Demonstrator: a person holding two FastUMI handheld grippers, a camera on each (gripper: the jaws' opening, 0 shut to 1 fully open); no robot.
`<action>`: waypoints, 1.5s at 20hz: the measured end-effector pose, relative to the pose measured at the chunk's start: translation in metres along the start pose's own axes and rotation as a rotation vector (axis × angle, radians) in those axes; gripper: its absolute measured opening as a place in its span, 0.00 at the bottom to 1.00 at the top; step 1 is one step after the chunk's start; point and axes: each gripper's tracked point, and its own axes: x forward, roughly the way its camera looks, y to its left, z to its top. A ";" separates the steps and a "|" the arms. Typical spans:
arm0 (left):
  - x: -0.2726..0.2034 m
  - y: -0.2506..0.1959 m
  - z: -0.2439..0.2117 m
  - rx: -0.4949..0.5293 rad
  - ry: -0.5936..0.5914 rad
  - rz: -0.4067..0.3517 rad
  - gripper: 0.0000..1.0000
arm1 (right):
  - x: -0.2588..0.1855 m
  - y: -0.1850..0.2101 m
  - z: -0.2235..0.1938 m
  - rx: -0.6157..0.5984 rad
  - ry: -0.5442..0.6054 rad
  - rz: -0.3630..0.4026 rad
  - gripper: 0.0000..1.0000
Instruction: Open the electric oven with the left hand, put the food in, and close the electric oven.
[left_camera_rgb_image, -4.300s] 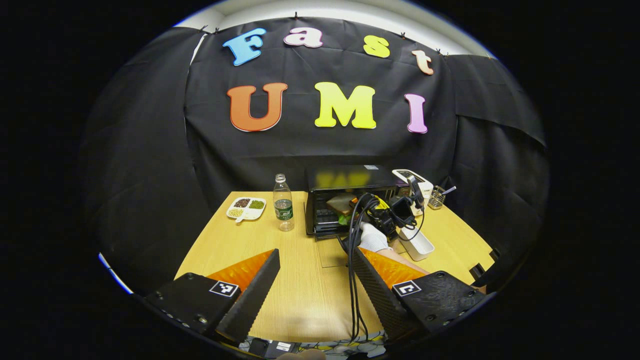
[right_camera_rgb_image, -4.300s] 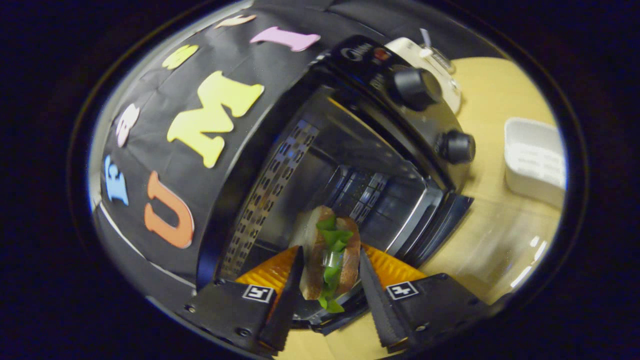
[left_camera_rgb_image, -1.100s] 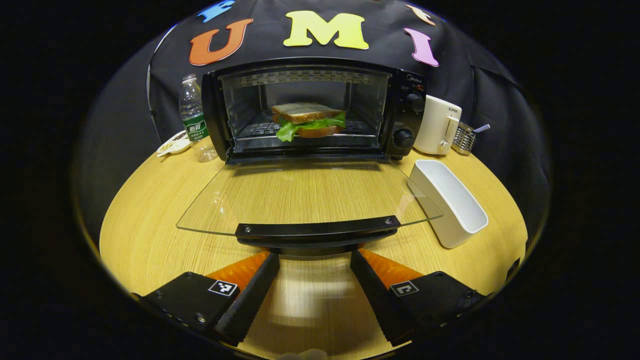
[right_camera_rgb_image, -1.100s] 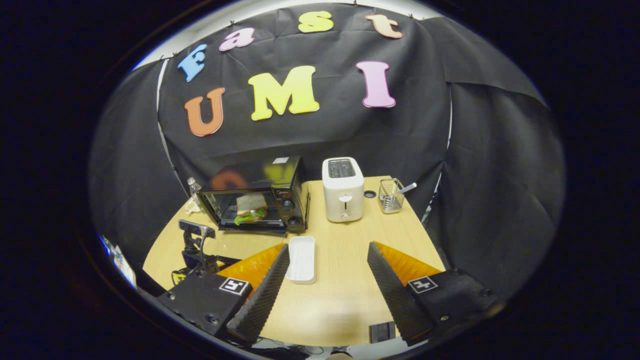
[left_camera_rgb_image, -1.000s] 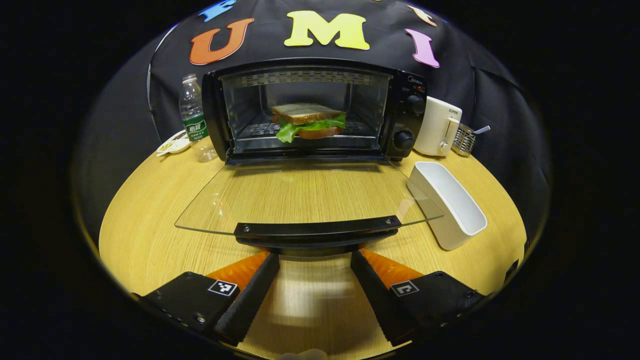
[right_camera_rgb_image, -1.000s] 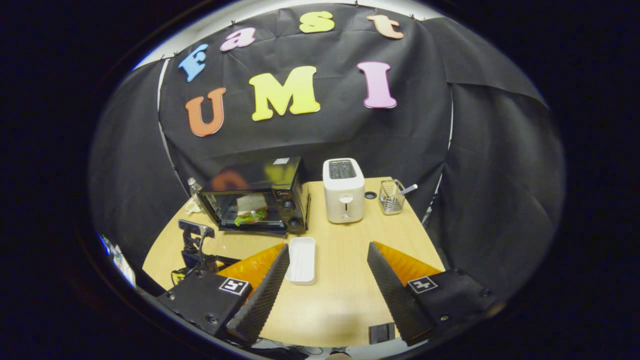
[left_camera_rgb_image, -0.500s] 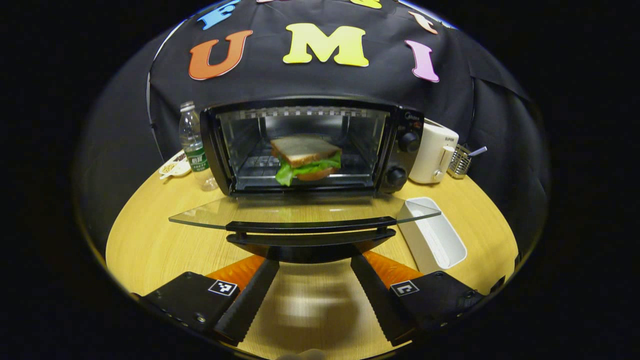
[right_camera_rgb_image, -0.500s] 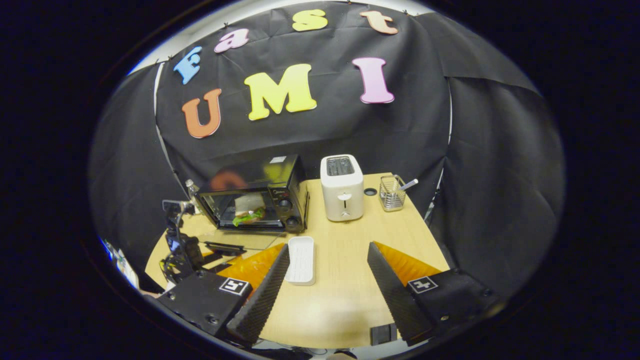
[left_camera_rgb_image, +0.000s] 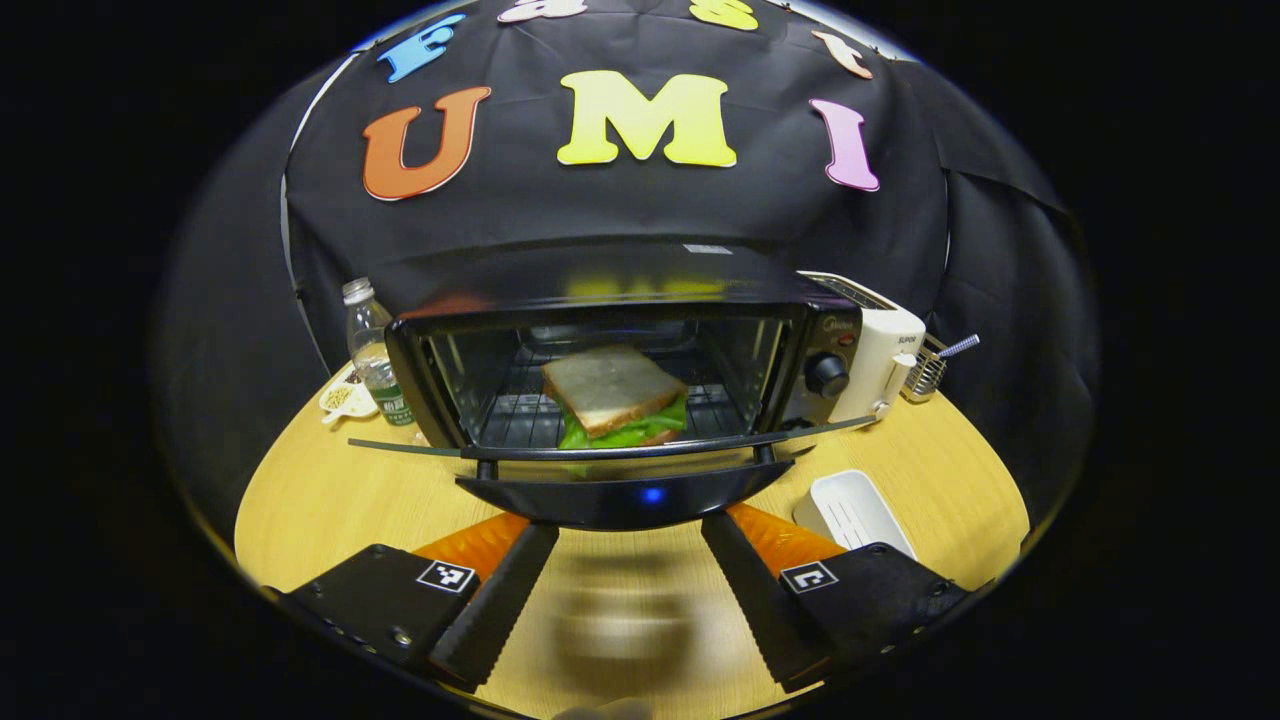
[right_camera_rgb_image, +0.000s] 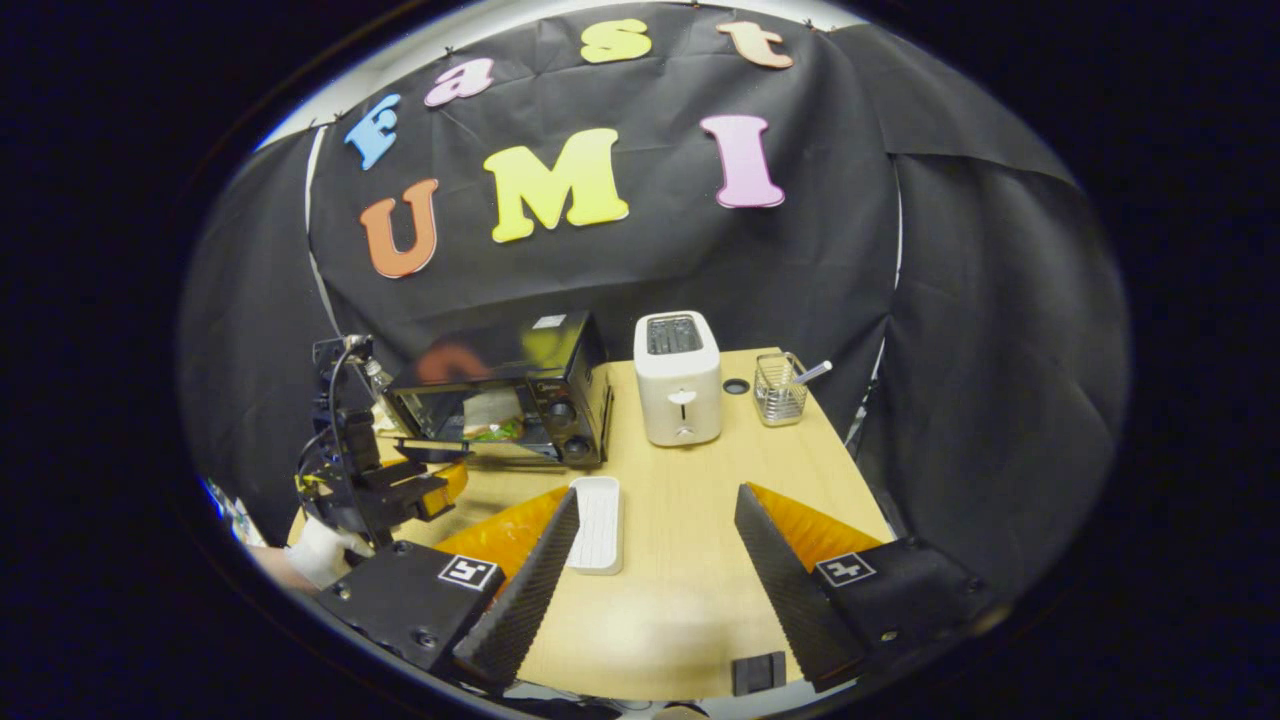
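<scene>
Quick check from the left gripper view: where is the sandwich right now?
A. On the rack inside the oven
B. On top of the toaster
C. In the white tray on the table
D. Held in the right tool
A: the sandwich lies on the wire rack inside the oven, seen above the partly raised door handle.

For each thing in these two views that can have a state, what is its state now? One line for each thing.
Black electric oven's glass door: partly open, about level.
Sandwich with green lettuce: lying inside the oven on the rack.
Left gripper: jaws open, under the door handle.
Right gripper: jaws open, empty.
White rectangular tray: empty.
Clear plastic bottle: upright, cap on.
</scene>
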 end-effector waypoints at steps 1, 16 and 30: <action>0.004 0.001 0.010 0.008 -0.013 0.004 0.95 | 0.000 -0.002 0.000 0.001 -0.001 -0.003 1.00; 0.007 -0.004 0.026 0.005 -0.028 0.029 0.96 | -0.006 -0.009 0.004 0.001 -0.004 0.013 1.00; -0.202 -0.018 0.138 -0.012 -0.363 0.139 0.95 | -0.059 -0.003 0.096 -0.100 -0.229 0.190 1.00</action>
